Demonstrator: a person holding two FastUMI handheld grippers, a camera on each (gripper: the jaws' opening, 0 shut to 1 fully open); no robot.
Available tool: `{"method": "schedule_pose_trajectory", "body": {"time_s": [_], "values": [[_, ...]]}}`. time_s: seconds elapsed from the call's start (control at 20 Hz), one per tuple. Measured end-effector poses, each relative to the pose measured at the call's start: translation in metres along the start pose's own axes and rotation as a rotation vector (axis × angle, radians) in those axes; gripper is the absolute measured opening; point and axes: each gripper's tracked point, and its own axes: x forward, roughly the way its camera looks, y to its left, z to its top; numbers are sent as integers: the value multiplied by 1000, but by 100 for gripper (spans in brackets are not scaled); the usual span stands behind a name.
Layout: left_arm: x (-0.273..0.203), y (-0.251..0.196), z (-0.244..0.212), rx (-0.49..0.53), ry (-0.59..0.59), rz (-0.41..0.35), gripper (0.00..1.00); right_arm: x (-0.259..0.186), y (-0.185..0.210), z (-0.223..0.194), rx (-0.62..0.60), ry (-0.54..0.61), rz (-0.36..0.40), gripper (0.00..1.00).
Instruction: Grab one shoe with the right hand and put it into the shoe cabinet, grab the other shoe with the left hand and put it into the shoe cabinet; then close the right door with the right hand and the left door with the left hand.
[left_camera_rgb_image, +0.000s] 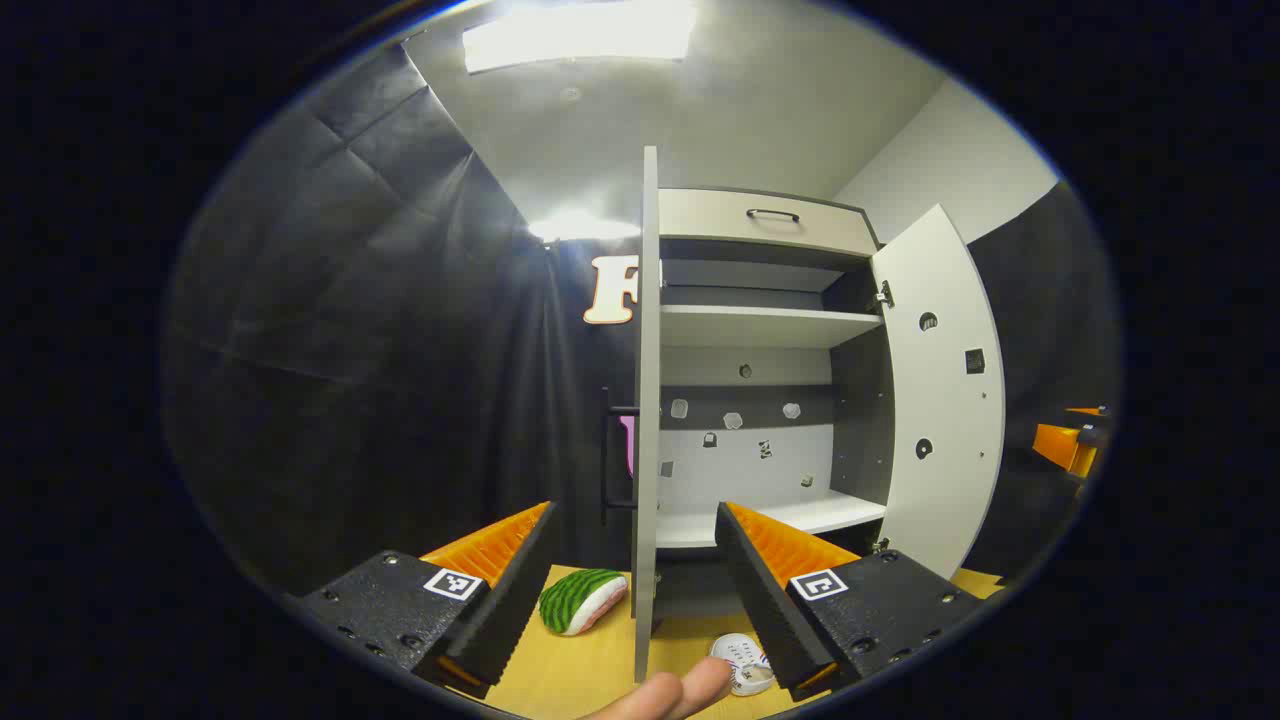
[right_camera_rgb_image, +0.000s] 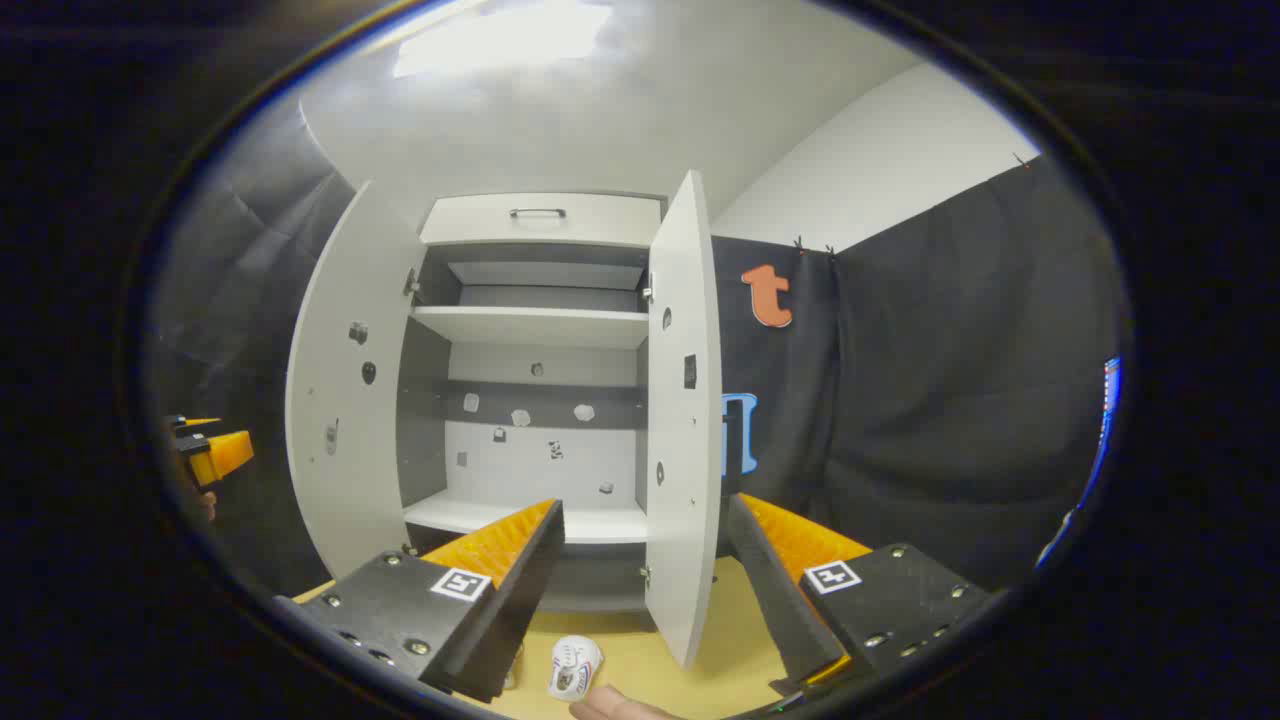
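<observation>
- Standing open on the yellow counter (left_camera_rgb_image: 590, 670), the shoe cabinet (left_camera_rgb_image: 765, 325) has both doors swung out — left door (left_camera_rgb_image: 647, 400) edge-on at 12 o'clock in the left gripper view, right door (left_camera_rgb_image: 940, 400) towards 2 o'clock.
- The left gripper (left_camera_rgb_image: 635, 590) hovers with its fingers apart, gripping nothing.
- A white shoe (left_camera_rgb_image: 742, 662) lies on the counter at 5 o'clock in the left gripper view, just beside that gripper's right finger, with a person's fingertips (left_camera_rgb_image: 680, 692) at the bottom edge.
- A green-striped, watermelon-like item (left_camera_rgb_image: 580, 600) rests on the counter outside the left door.
- The right gripper (right_camera_rgb_image: 645, 585) also has its fingers apart — empty — with the white shoe (right_camera_rgb_image: 574, 668) at 6 o'clock between them, in front of the cabinet.
- Inside, the cabinet's shelves (right_camera_rgb_image: 530, 325) carry no shoes.
</observation>
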Motion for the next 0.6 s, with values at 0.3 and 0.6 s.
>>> {"method": "schedule_pose_trajectory", "body": {"time_s": [0.3,0.6], "values": [[4,-14,-11,7,22,-32,93,2,9,-6,3,8,40,98],[8,-17,-15,0,11,-28,94,1,4,-9,33,0,41,98]]}}
